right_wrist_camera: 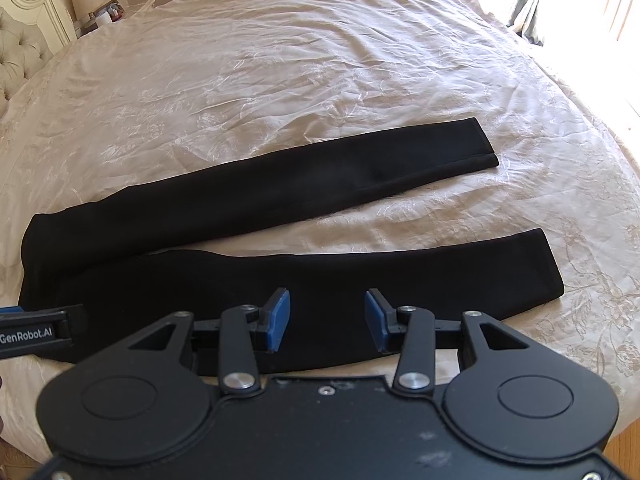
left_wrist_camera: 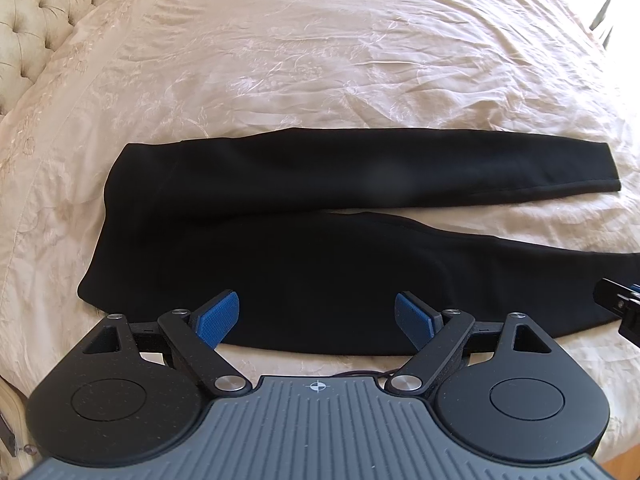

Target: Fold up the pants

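**Black pants laid flat, legs apart; first fold not begun**

Black pants (left_wrist_camera: 280, 216) lie spread on a cream embroidered bedspread (left_wrist_camera: 320, 60), which serves as the reference surface. The waist end sits toward the tufted headboard (left_wrist_camera: 36, 12); both legs run away from it toward the foot of the bed. The far leg (right_wrist_camera: 320, 172) and near leg (right_wrist_camera: 360, 276) join at the seat and diverge, with a wedge of bedspread showing between them. Both hems lie flat. The cloth looks smooth, though its dark colour hides fine creases, so a minor wrinkle may go unseen.

The left gripper (left_wrist_camera: 316, 320) hovers at the near edge of the pants close to the waist, jaws spread wide, holding nothing. The right gripper (right_wrist_camera: 326, 320) hovers over the near leg, further from the headboard, jaws likewise parted and empty. Whether either pad touches the fabric cannot be settled from these views.

Assessment: the task stands at its opening step, with the garment arranged and no fold made. The next move probably calls for both grippers to pinch the near leg's outer edge, one near the waist and one toward the hem, and carry it over onto the far leg so the seams align. Uneven lift risks dragging the far leg askew.
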Tool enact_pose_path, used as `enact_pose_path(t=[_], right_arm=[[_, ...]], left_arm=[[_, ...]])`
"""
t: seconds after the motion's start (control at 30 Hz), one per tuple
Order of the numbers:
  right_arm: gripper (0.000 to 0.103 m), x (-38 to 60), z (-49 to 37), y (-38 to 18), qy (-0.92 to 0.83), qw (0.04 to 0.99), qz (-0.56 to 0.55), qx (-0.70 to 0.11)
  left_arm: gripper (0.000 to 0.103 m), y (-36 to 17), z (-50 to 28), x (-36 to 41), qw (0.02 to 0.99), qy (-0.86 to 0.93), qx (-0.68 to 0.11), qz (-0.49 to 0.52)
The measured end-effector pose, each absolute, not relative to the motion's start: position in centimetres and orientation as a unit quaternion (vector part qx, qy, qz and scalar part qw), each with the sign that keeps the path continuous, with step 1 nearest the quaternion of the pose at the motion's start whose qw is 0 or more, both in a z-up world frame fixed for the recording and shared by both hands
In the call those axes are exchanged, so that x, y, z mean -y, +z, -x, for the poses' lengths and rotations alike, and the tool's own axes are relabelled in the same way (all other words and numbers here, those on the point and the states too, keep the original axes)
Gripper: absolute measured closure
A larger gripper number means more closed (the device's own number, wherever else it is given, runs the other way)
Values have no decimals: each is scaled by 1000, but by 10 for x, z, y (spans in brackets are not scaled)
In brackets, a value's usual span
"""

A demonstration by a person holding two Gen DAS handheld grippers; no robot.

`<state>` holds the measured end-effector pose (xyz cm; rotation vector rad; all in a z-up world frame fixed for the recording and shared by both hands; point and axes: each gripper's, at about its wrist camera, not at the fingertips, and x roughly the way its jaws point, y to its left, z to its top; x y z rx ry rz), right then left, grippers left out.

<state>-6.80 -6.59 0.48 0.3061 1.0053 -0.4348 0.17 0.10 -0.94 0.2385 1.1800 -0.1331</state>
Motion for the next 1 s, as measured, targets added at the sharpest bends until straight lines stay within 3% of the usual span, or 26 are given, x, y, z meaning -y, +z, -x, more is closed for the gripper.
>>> enact_pose_path(t=[0.5, 0.73, 1.0], right_arm=[[58, 55, 66, 3, -198, 838, -154, -485], [58, 51, 63, -3, -214, 825, -160, -498], [58, 36, 59, -8, -244, 815, -162, -500]], left_arm=[[19, -10, -5, -14, 823, -67, -553, -107], [29, -16, -10, -29, 810, -97, -571, -89], [32, -21, -18, -50, 806, -117, -572, -96]])
